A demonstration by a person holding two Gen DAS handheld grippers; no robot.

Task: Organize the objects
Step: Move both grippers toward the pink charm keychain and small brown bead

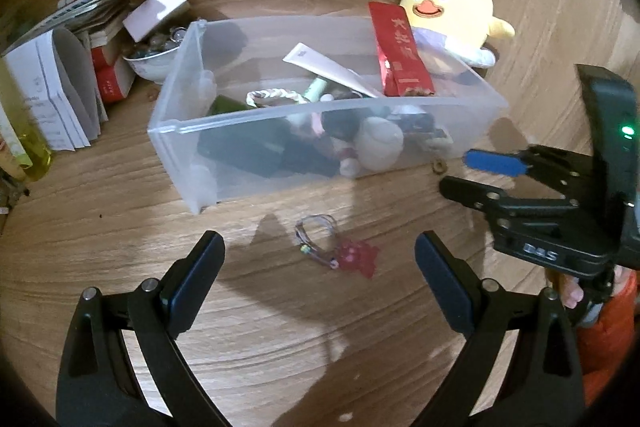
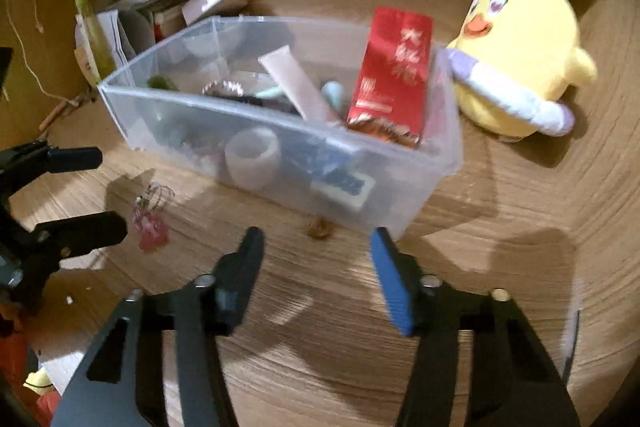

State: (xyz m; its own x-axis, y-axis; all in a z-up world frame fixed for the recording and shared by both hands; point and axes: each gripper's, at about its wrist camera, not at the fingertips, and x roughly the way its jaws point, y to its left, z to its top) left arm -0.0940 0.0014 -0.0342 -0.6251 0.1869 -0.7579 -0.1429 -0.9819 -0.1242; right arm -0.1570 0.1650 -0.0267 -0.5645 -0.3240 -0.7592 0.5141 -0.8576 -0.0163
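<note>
Clear plastic bin (image 1: 320, 131) at mid-table (image 1: 280, 327), already well stocked: red packet (image 1: 400, 55) propped at the right end, white tube (image 1: 332, 69) leaning across the middle, braided ring (image 1: 272, 95), pale round roll (image 2: 252, 159) against the near wall, dark items beneath. By that count, mostly sorted.

Still out on the table: beaded string with red charm (image 1: 340, 247) just in front of the bin's near wall; small brown bit (image 2: 319, 227) near the bin's near right corner; yellow chick plush (image 1: 452, 23) touching the bin's far right end.

Left tongs (image 1: 320, 259) spread wide, empty, poised near the charm, the charm lying between the tips; likely next pick. Right tongs (image 2: 316, 247) likewise parted, holding nothing, aimed at the bin's near corner.

Hard to read: dark contents behind the frosted wall, unidentifiable; right-wrist view smeared by blur; far-left clutter of papers (image 1: 60, 87), boxes and a bowl (image 1: 154, 57) partly cut off; charm's form unclear.
</note>
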